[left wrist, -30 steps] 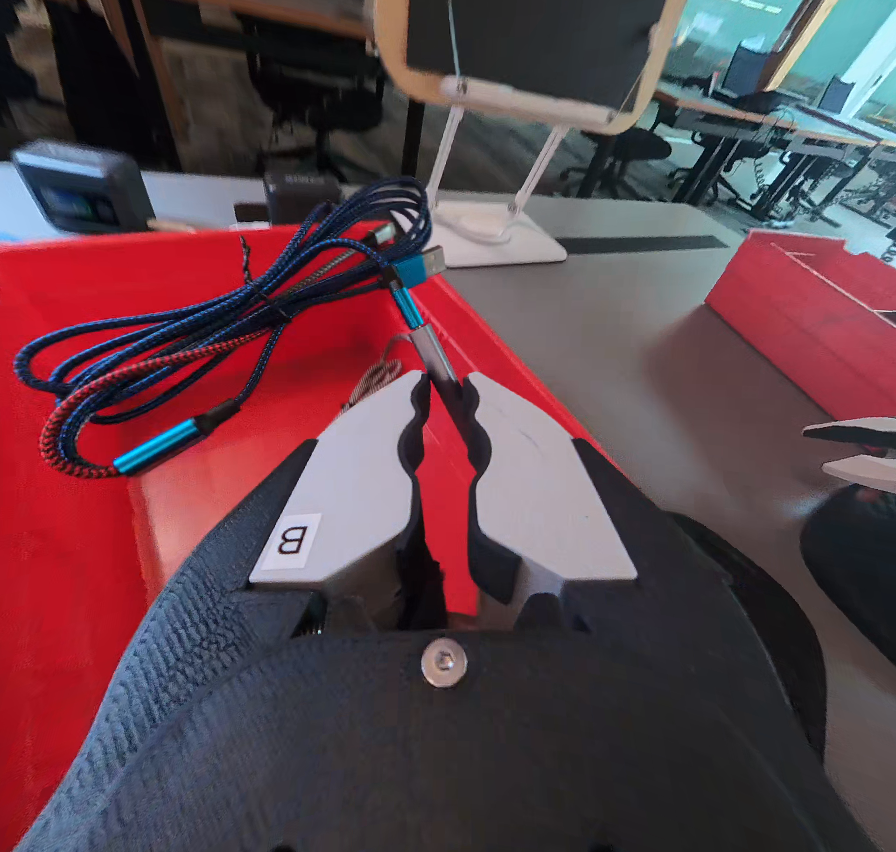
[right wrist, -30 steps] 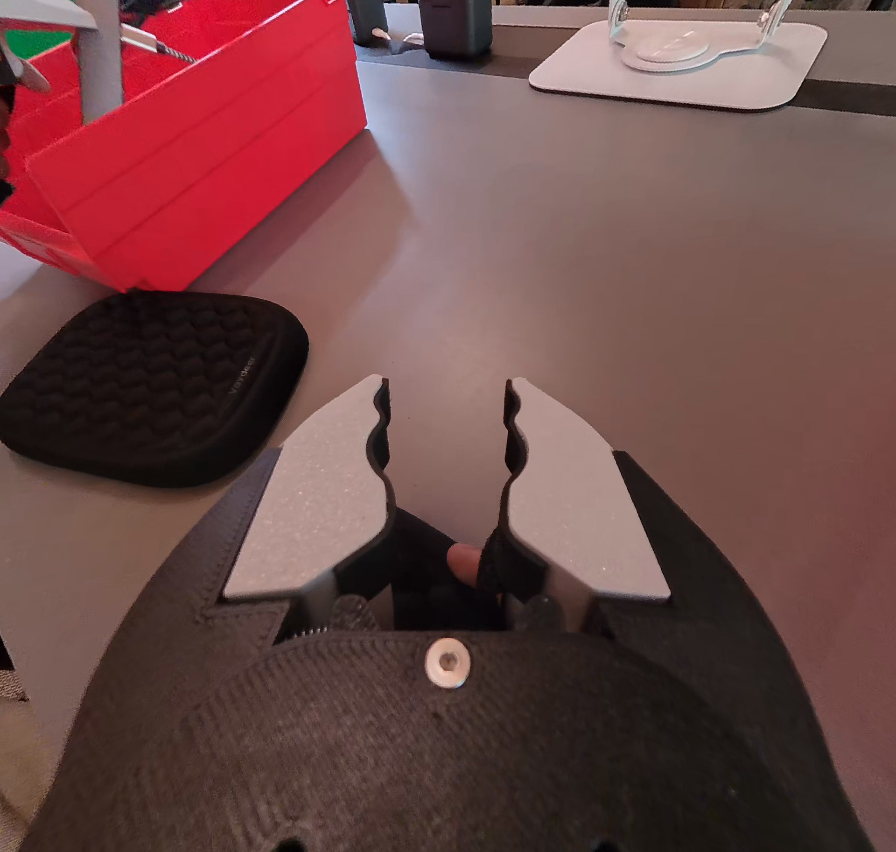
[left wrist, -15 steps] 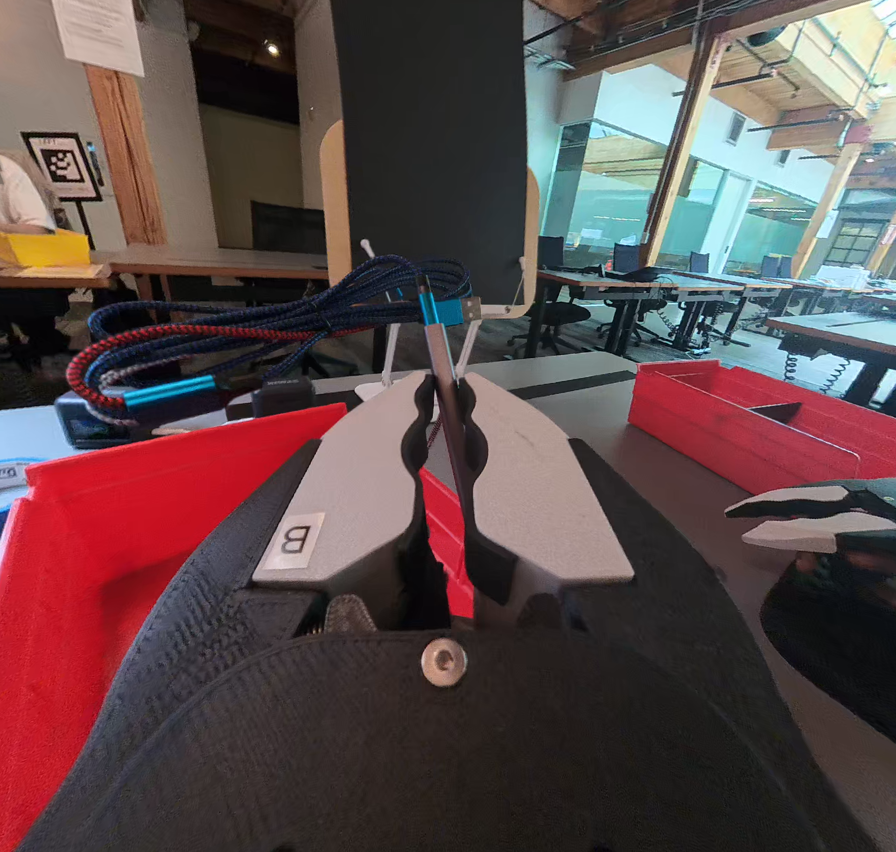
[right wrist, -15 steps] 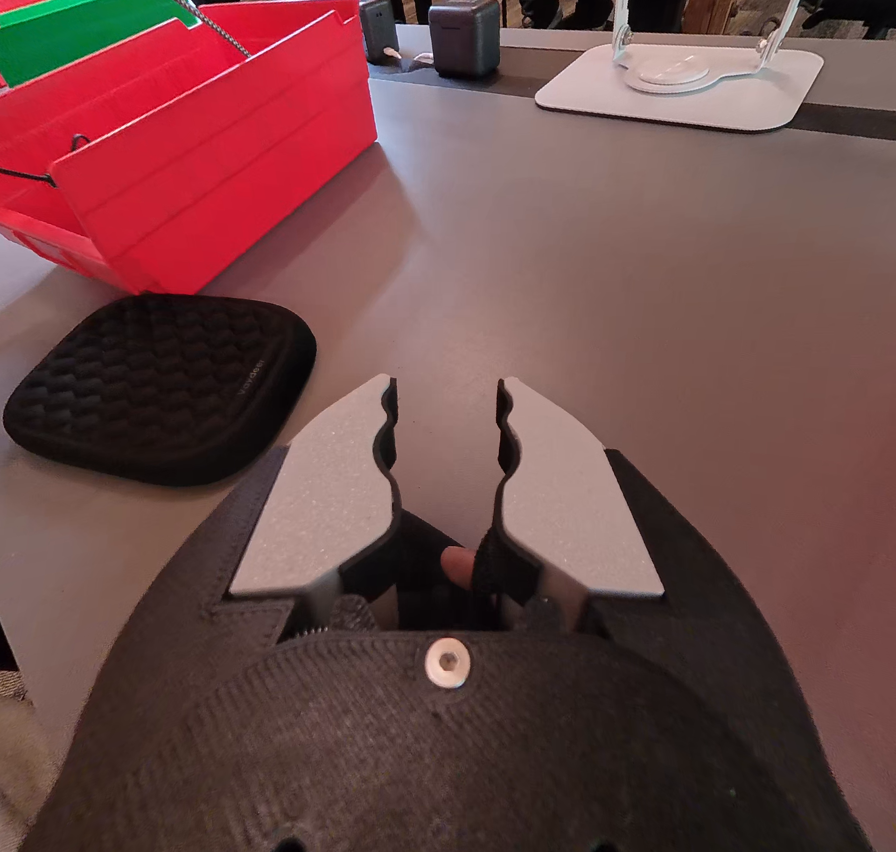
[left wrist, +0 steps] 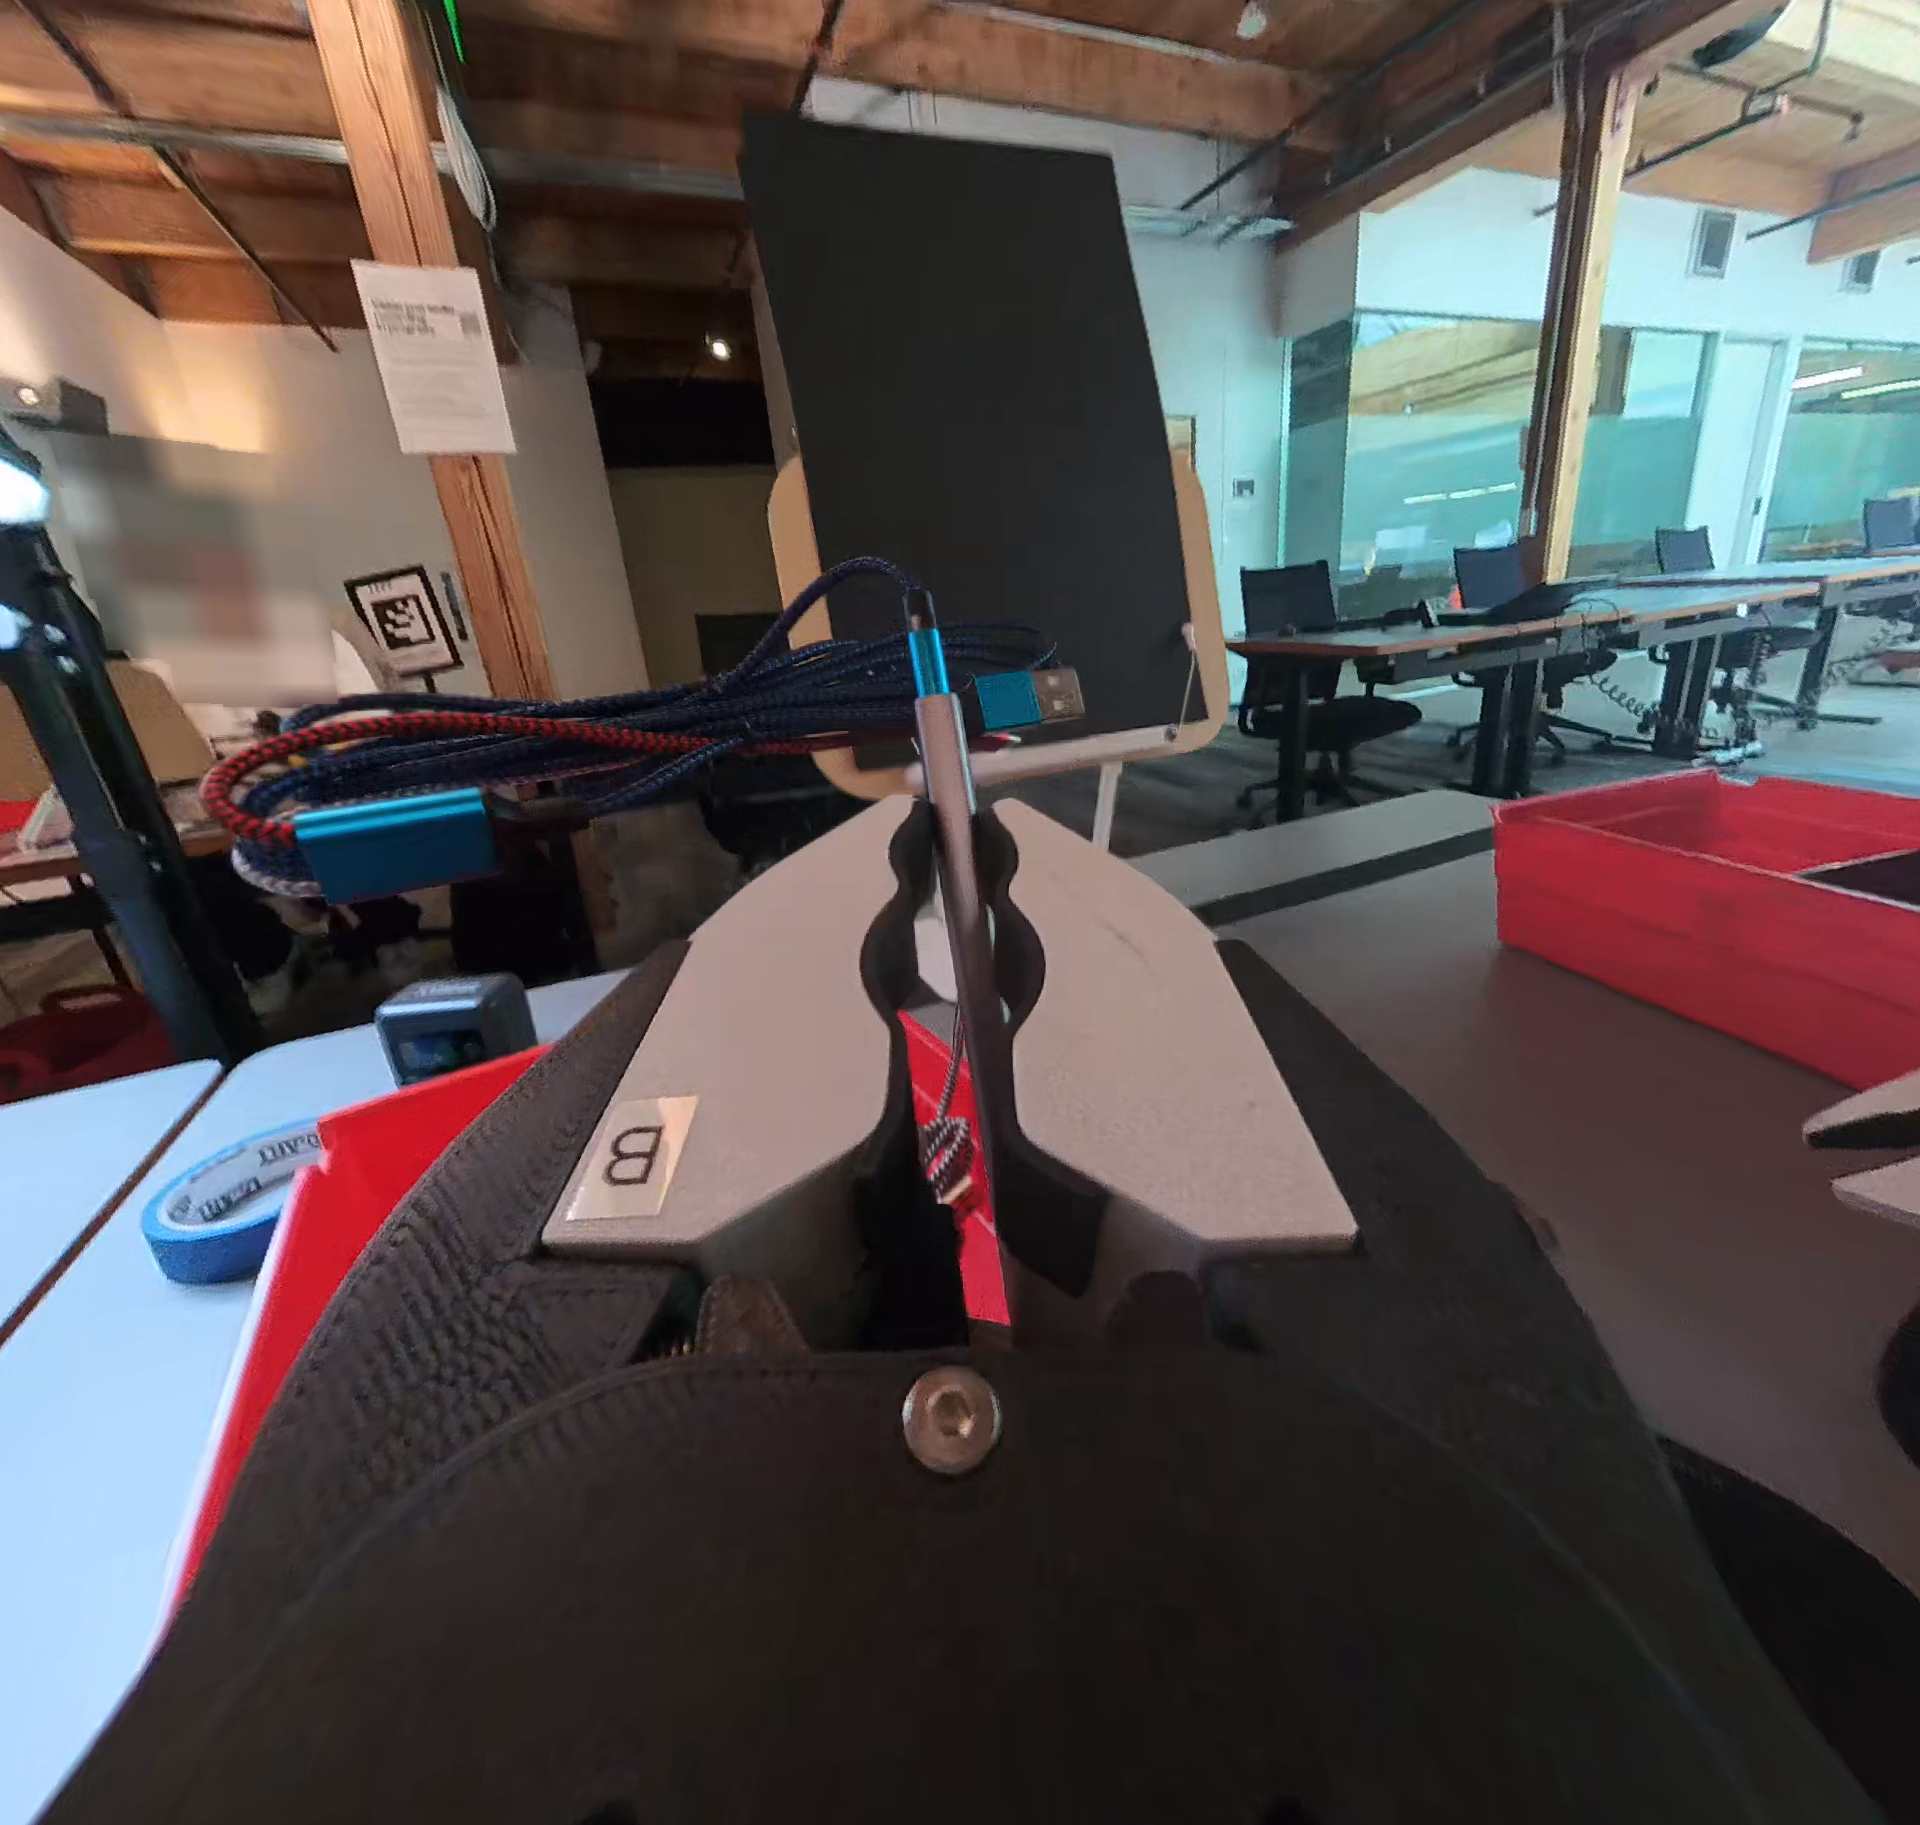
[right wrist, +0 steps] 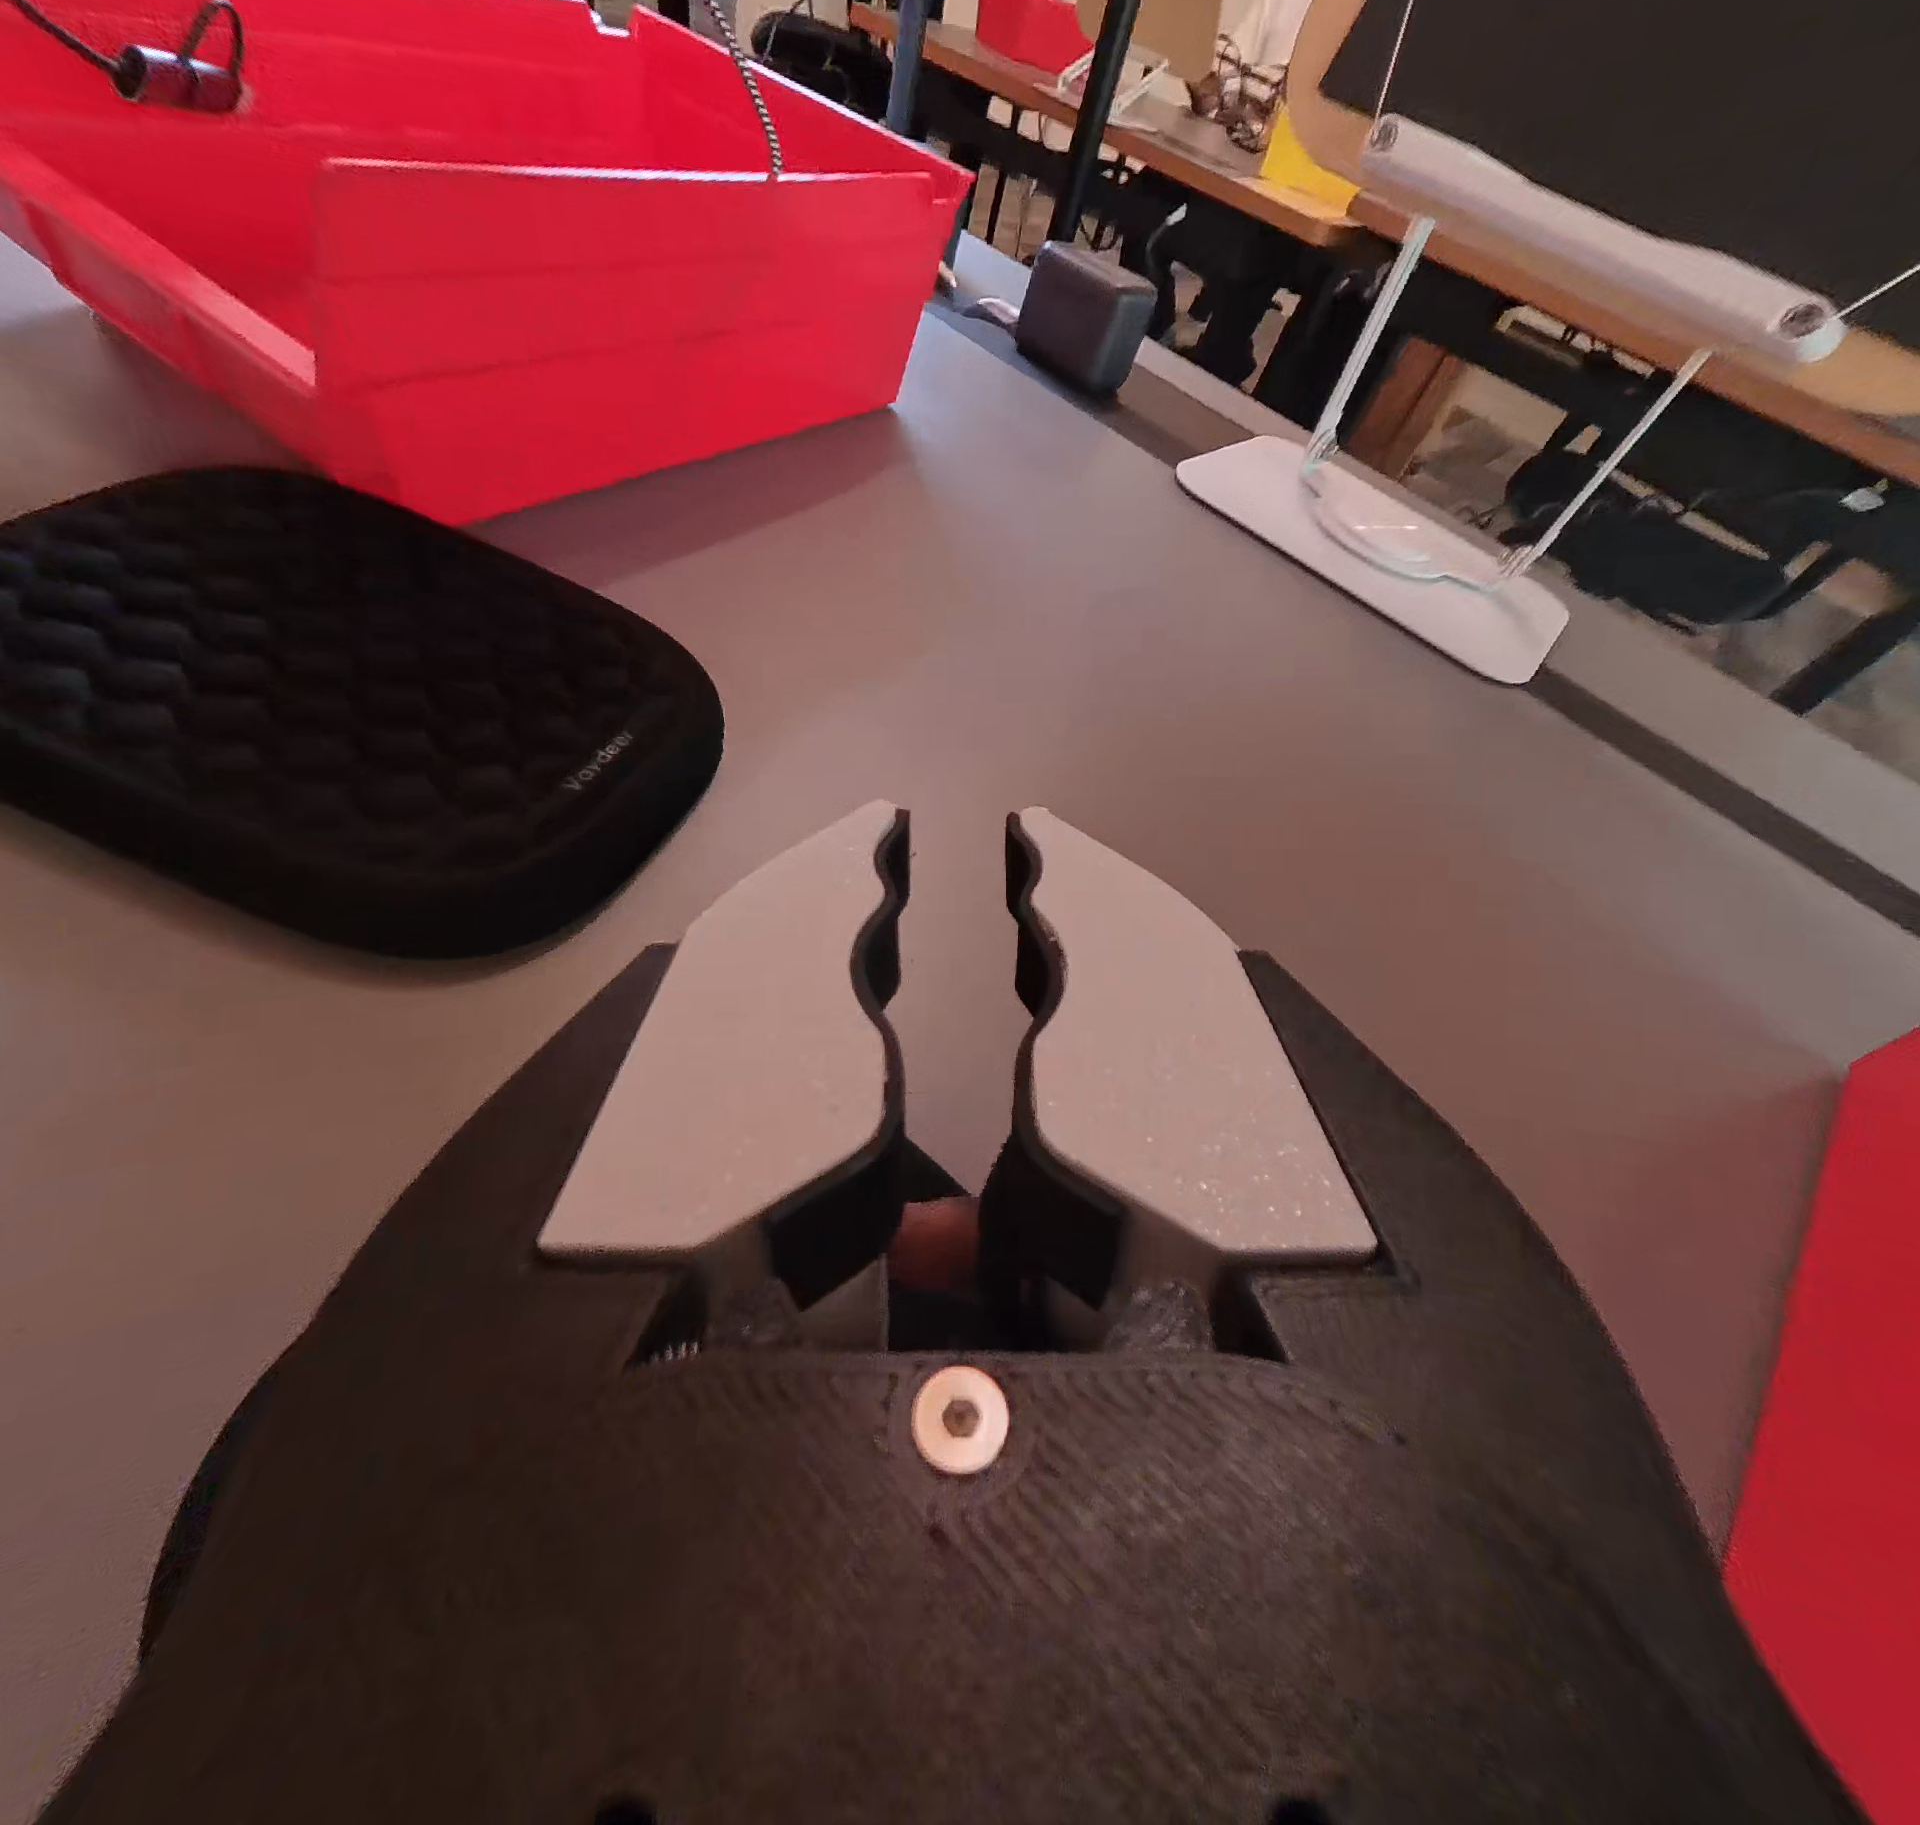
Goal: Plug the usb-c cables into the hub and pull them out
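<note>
My left gripper (left wrist: 951, 819) is shut on a slim grey hub (left wrist: 948, 747), held edge-on and upright in the air. A blue-sleeved plug (left wrist: 925, 663) sits in the hub's far end. A bundle of blue and red braided cables (left wrist: 623, 726) hangs off to the left, with a blue USB plug (left wrist: 1023, 700) and a larger blue connector (left wrist: 390, 845). A grey braided lead (left wrist: 951, 1141) hangs below the hub between the fingers. My right gripper (right wrist: 958, 825) is open with a narrow gap, empty, low over the grey table; its tips also show in the left wrist view (left wrist: 1870, 1152).
A red bin (right wrist: 623, 321) stands at the left, with a dark plug (right wrist: 171, 76) and a braided lead in it. A black pad (right wrist: 312, 695) lies in front. A second red bin (left wrist: 1704, 902) is at the right. A black panel on a white stand (right wrist: 1371, 549), a grey block (right wrist: 1086, 315), blue tape (left wrist: 223, 1219). Across from one pair of fingers to the other is roughly 30 cm.
My left gripper has lifted the hub and its cable bundle up out of the red bin and tilted upward. My right gripper has tilted up and its jaws have narrowed a little.
</note>
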Available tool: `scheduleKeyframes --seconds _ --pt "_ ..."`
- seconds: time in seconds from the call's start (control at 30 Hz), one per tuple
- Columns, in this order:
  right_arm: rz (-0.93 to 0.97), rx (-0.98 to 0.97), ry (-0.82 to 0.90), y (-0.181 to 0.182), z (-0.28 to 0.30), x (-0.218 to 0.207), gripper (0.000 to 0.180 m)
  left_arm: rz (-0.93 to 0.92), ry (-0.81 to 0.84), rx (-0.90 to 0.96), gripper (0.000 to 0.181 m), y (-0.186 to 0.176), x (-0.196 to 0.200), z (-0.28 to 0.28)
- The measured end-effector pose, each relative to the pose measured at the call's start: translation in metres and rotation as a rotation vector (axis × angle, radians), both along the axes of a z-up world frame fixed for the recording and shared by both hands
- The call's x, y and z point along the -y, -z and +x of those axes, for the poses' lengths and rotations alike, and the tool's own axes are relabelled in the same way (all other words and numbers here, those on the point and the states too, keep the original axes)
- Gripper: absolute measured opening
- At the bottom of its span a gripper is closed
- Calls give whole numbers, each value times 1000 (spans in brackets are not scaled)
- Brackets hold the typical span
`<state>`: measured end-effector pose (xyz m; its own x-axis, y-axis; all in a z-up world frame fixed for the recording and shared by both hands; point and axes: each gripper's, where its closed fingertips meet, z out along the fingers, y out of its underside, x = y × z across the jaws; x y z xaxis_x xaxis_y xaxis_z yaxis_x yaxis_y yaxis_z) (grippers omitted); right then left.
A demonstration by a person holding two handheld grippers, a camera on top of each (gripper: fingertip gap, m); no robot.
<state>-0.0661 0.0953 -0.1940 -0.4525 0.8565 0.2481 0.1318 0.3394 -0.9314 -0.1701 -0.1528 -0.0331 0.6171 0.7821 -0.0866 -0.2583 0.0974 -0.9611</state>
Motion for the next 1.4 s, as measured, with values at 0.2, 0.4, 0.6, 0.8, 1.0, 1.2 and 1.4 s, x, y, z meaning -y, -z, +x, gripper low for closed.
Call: scheduleKeyframes --seconds 0.2,0.4,0.6,0.8,1.0,1.2,1.4 --pt "-85 -4 -23 -5 2 -3 16 -11 -79 -147 8 -49 6 6" --pt "-74 -1 -3 -2 0 -4 16 -29 -27 -336 8 -114 -22 43" --pt "-140 -39 -9 -11 2 -8 20 -24 140 -393 8 -145 -72 92" --pt "-217 -403 -31 -75 29 -12 38 -69 291 -261 8 -123 -125 118" --pt "-86 -797 -12 -162 79 5 31 -91 559 -80 9 -72 -174 148" --pt "200 -862 25 -179 88 24 25 -154 755 60 9 -29 -213 173" --pt "438 -810 98 -165 72 21 20 -234 806 101 8 -10 -223 178"
